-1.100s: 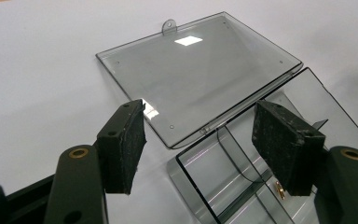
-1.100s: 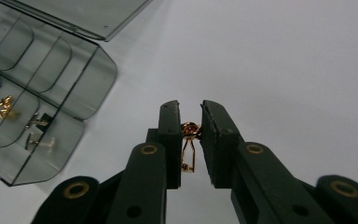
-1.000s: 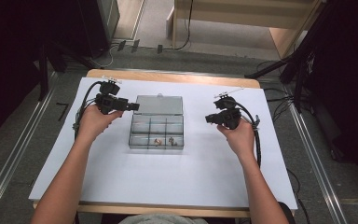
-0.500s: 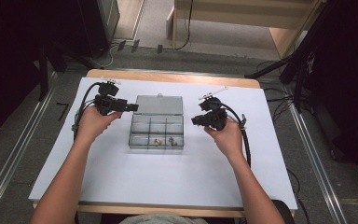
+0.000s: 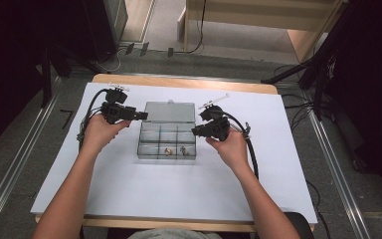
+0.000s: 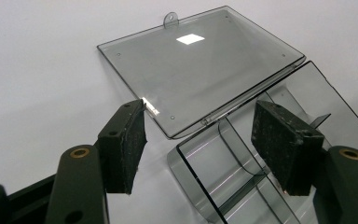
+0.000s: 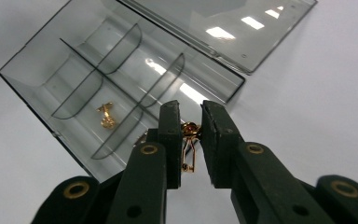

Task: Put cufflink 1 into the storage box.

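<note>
Since the earlier frame the right gripper (image 5: 196, 131) has slid in from the right side of the sheet (image 5: 129, 194) to the right edge of the box (image 5: 167, 137); the left gripper (image 5: 143, 115) has kept its place at the box's far-left corner, and the box has not shifted.

Seen from the right gripper view, that gripper's jaws are nearly closed on a small gold earring (image 7: 189, 140), which hangs pinched between the pads just beside the box's near wall. The left gripper's jaws stand wide, one pad (image 6: 123, 142) on the sheet outside the box, the other (image 6: 284, 144) over a compartment; they straddle the corner wall without pressing on it, as far as I can tell, and grasp nothing.

The box is clear smoky plastic with six compartments, its lid (image 6: 200, 65) folded flat on the sheet behind it. Another gold piece (image 7: 105, 115) lies in a front compartment; the high view shows two small gold things (image 5: 175, 149) in the front row, though whether one is the earring now held I cannot tell.

My reading: sorting is under way, with at least one piece already stowed, one held and about to be dropped in, and the lid yet to be closed.

No brand, label or writing can be read anywhere.
</note>
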### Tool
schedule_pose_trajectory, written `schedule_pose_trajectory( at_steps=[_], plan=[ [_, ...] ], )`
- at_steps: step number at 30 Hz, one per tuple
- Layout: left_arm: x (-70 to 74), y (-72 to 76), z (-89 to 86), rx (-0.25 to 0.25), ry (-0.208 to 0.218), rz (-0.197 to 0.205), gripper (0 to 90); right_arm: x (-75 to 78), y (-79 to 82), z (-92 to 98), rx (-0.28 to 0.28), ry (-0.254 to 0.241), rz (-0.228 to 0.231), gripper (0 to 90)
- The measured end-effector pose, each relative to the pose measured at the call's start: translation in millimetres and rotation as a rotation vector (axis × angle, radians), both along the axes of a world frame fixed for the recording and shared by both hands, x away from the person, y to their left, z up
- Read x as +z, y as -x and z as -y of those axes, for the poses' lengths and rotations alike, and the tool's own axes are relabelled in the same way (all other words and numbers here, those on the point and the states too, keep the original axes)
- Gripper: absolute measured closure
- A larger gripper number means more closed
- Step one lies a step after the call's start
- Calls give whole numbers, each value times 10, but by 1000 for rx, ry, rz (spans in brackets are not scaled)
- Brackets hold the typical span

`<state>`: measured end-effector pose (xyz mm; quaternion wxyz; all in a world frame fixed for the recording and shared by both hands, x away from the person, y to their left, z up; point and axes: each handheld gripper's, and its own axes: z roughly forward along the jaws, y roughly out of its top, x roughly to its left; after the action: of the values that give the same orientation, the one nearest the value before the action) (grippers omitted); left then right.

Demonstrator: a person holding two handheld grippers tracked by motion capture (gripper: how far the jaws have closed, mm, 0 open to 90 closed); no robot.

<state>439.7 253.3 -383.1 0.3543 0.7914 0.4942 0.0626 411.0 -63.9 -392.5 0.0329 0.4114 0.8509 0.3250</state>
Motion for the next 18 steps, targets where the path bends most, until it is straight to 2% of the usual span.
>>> schedule_pose_trajectory(
  at_steps=[12, 18],
  plan=[
    [-25, -16, -9, 9, 8, -16, 384, -78, 45, -276, 67, 8, 4, 799],
    [-42, -23, -3, 5, -4, -21, 392, -130, 65, -394, 86, 7, -2, 799]
  ],
)
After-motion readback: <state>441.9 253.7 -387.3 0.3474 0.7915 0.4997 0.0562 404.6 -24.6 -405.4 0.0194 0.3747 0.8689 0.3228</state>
